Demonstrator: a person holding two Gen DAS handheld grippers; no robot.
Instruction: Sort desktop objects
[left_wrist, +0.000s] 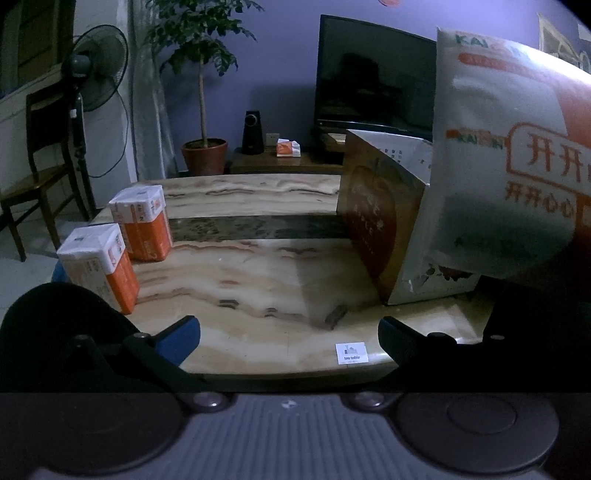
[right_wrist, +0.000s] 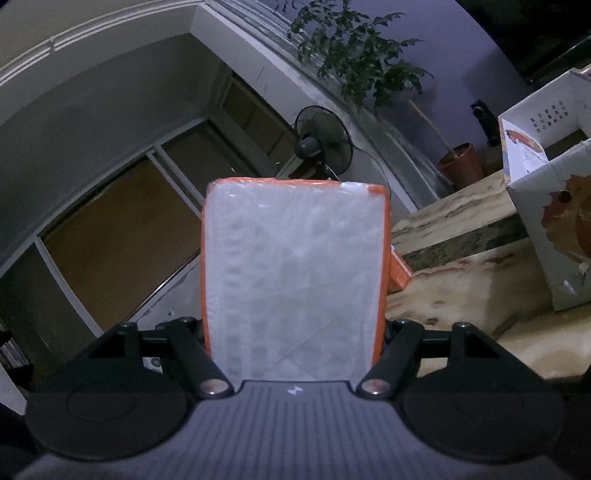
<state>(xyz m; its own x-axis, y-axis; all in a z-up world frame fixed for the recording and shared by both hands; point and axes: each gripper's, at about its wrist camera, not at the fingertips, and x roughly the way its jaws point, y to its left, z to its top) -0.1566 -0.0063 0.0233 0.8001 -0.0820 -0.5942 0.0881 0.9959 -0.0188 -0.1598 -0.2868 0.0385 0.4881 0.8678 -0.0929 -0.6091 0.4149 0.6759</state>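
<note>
Two orange-and-white tissue packs (left_wrist: 142, 221) (left_wrist: 99, 266) stand upright at the left edge of the marble tea table (left_wrist: 258, 266). An open cardboard box (left_wrist: 380, 221) stands at the table's right. My left gripper (left_wrist: 288, 325) hovers over the near table edge, open, with nothing between its blue pads. A third tissue pack (left_wrist: 509, 147) hangs in the air above the box, large and close in the left wrist view. My right gripper (right_wrist: 295, 325) is shut on this tissue pack (right_wrist: 295, 280), fingers on its two sides. The box (right_wrist: 554, 229) lies to its right.
Behind the table stand a fan (left_wrist: 96, 70), a potted plant (left_wrist: 203, 147), a speaker (left_wrist: 253, 133) and a dark TV (left_wrist: 373, 74) on a low cabinet with another tissue pack (left_wrist: 288, 147). A wooden chair (left_wrist: 40, 155) is at the far left. A white label (left_wrist: 351, 352) marks the table's near edge.
</note>
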